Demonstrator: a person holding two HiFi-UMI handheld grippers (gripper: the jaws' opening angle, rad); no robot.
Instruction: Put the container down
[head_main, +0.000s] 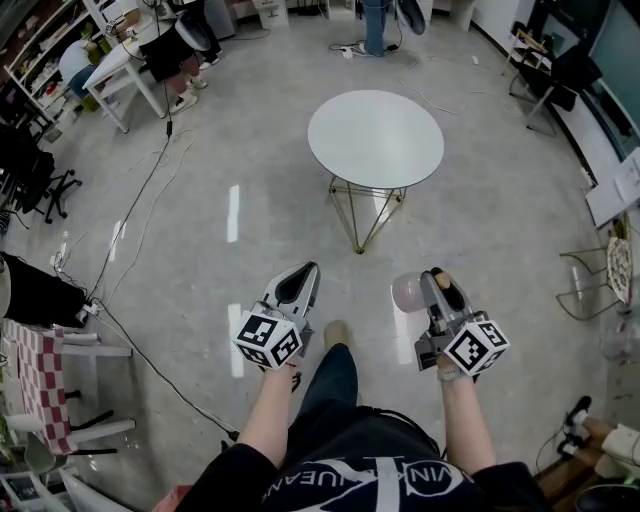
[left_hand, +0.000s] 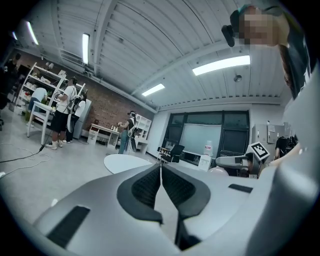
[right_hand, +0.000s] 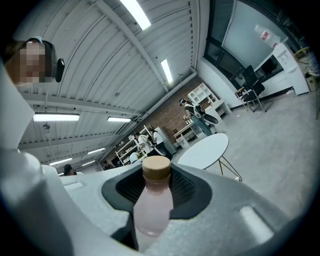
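A pale pink bottle with a tan cap is the container; my right gripper is shut on it, the jaws clamping its body. In the head view the pink bottle sticks out to the left of the right gripper, held in the air above the floor. My left gripper is shut with nothing in it; its ribbed pads meet in the left gripper view. A round white table on thin gold legs stands ahead of both grippers, well beyond them.
Cables run across the shiny grey floor at the left. A checked cloth on a white table is at the near left, chairs at the right. People stand at benches far back.
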